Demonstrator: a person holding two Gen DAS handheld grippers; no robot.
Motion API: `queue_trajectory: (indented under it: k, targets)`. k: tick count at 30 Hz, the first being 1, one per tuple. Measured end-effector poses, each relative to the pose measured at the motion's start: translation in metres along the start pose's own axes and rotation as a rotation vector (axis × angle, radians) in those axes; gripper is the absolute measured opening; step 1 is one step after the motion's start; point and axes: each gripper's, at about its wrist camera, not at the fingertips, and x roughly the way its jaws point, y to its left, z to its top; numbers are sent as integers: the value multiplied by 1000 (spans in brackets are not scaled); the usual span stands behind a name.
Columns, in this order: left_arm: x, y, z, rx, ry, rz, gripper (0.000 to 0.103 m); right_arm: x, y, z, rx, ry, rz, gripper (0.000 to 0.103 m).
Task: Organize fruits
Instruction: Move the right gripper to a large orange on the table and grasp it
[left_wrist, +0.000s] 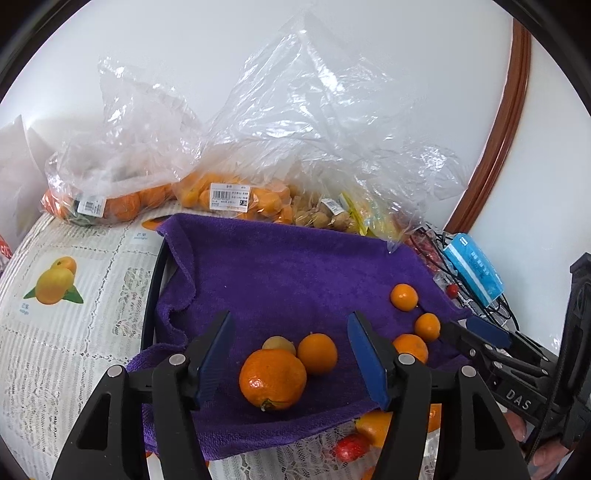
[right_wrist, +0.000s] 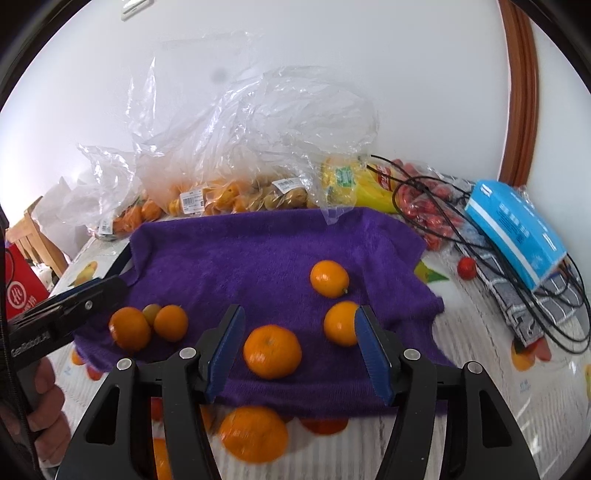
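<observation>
Honestly, both sets of jaws parted about halfway, gripping nothing. Left gripper (left_wrist: 291, 363) straddling a big orange (left_wrist: 272, 378) near the purple towel's (left_wrist: 288, 266) front edge, pads clear of it. Right gripper (right_wrist: 299, 352) framing a mandarin (right_wrist: 272, 351), also untouched. Four more oranges scattered on the towel (plus bagged fruit (left_wrist: 229, 199) along the back edge). Risk-wise: round fruit, bunched cloth, so could easily roll off the front edge if nudged off-centre.

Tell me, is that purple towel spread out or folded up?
Spread out. The towel lies mostly flat with loose oranges on it; its left edge is rumpled.
</observation>
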Motion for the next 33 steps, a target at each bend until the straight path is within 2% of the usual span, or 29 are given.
queue_trajectory:
  k: [9, 14, 17, 21, 26, 29, 30, 33]
  targets:
    - [-16, -3, -3, 52, -17, 77, 61, -34, 11, -20, 1, 9, -25, 61]
    - [-26, 7, -10, 40, 5, 78, 61, -40, 16, -38, 35, 36, 8, 61]
    - [-29, 10, -16, 43, 18, 81, 61, -37, 24, -48, 14, 50, 0, 61]
    - [-33, 14, -22, 41, 25, 72, 61, -21, 27, -57, 1, 97, 1, 61]
    - [-34, 16, -25, 25, 56, 70, 61, -2, 26, -64, -20, 139, -8, 56]
    - [-33, 15, -26, 18, 70, 47, 61, 7, 23, -66, -15, 152, -3, 51]
    - [-33, 15, -27, 16, 74, 36, 61, 8, 22, -66, -13, 153, 1, 46]
    - [-33, 10, -30, 17, 89, -13, 61, 7, 21, -65, -6, 142, 5, 45]
